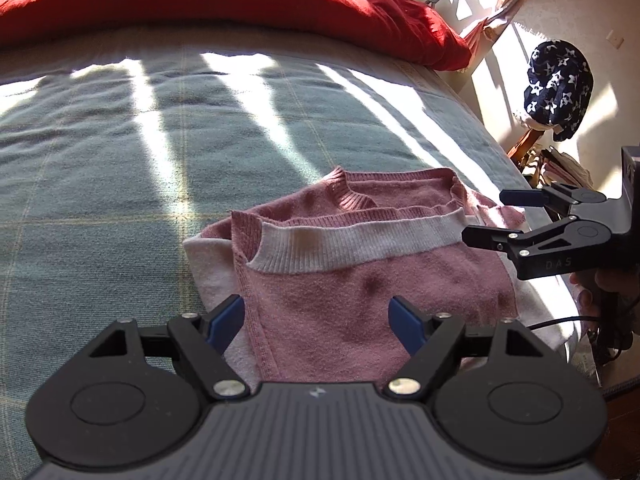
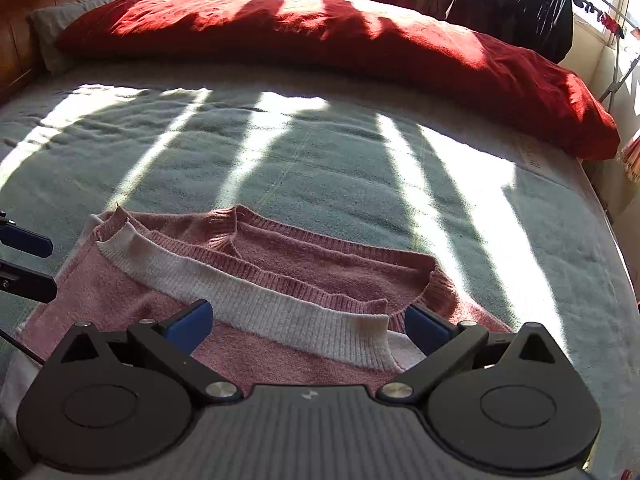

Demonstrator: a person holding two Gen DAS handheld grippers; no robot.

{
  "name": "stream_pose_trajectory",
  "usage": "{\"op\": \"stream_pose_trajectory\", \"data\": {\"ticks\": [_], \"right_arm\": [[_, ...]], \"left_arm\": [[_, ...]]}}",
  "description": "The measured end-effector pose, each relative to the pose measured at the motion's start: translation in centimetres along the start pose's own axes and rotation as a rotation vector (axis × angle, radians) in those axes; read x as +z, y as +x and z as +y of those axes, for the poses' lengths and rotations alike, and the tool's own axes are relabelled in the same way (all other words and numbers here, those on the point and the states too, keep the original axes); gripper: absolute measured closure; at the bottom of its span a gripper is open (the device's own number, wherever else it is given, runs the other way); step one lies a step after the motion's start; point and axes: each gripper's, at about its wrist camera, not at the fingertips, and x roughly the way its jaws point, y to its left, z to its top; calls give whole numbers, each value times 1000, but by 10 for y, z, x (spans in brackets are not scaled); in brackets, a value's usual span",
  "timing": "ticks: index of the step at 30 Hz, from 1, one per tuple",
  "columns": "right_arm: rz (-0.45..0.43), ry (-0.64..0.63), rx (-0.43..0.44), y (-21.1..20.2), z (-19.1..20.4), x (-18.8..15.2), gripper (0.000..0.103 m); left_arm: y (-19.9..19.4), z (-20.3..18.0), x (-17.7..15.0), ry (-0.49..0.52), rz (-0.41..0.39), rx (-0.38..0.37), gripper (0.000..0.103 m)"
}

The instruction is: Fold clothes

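Observation:
A pink knit sweater (image 1: 360, 288) with a white ribbed hem (image 1: 360, 242) lies folded on the green bed blanket (image 1: 100, 152). The hem is laid up over the body, near the collar. My left gripper (image 1: 318, 322) hovers open just above the sweater's near part, nothing between its blue pads. In the right wrist view the same sweater (image 2: 256, 272) and its white hem (image 2: 256, 304) lie below my right gripper (image 2: 310, 326), whose jaws stand wide apart over the hem without pinching it. The right gripper (image 1: 486, 216) also shows at the sweater's right edge, open.
A long red pillow (image 2: 360, 48) lies across the head of the bed. Dark clothes (image 2: 532, 8) hang on a rack by the window. A navy star-patterned cloth (image 1: 558, 84) sits on a chair beyond the bed's right edge. The blanket (image 2: 320, 152) stretches beyond the sweater.

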Motion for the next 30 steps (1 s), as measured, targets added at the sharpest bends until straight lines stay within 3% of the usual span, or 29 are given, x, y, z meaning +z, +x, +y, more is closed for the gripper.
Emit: {"op": "stream_pose_trajectory", "data": {"ticks": [5,9,11,13,15,21,26,30], "right_arm": [[-9,16,16,-5,-7,-1,0],[-9,39,31,-6,-15,-6,0],[0,51,43,-2,-20,-11,0],[10,62,53,2,-25,-15,0],[22,71,67,1,-31,-19,0],[68,105,162,-9,-44,-35,0],[111,169,345,-17,-37,-37,0],[114,155,480,-13,-10,-42,0]], "left_arm": [[2,-13,5,13,-2,-29,24],[21,-23,-1,4,63,-34,24],[27,-23,-7,8,77,5,24],[29,-18,-11,2,89,91,24],[22,-5,-11,-61,91,159,25],[-10,20,-16,-287,26,139,25],[-5,35,-28,-462,20,133,25],[-6,32,-35,-532,-10,151,25]]}}
